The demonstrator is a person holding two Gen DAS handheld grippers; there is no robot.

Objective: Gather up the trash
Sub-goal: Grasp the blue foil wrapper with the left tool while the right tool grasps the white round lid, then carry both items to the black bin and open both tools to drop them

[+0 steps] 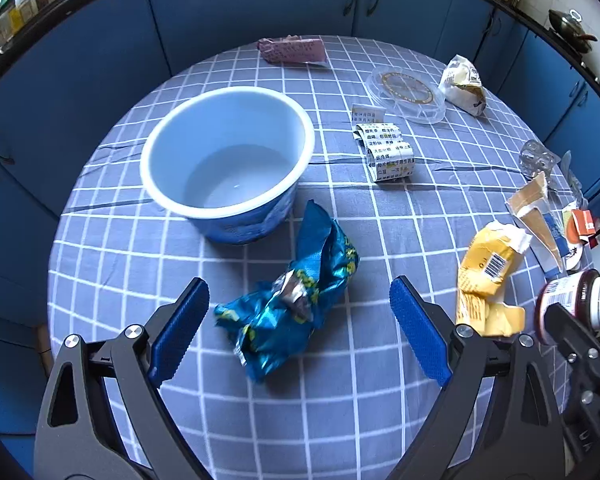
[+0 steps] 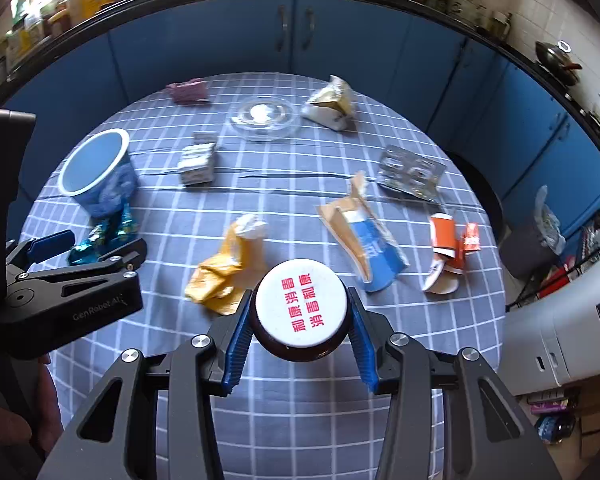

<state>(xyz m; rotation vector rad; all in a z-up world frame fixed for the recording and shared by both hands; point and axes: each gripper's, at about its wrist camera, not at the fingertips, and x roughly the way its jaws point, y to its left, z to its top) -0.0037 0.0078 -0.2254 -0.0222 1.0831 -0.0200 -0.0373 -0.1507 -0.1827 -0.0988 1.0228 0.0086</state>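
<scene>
The left tool (image 1: 299,316) gapes wide around a blue wrapper (image 1: 290,304) near the table's (image 1: 380,400) near edge; the right tool (image 2: 299,328) grips a bottle (image 2: 300,310).

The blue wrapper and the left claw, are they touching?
Apart. In the left wrist view the blue wrapper lies between the open fingers of the left claw, with checked tablecloth showing on both sides.

Blue worktop cloth (image 1: 340,400) with white grid; teal wrapper (image 1: 288,300); yellow packet (image 2: 224,268); white cap (image 2: 301,305) with red lettering.
</scene>
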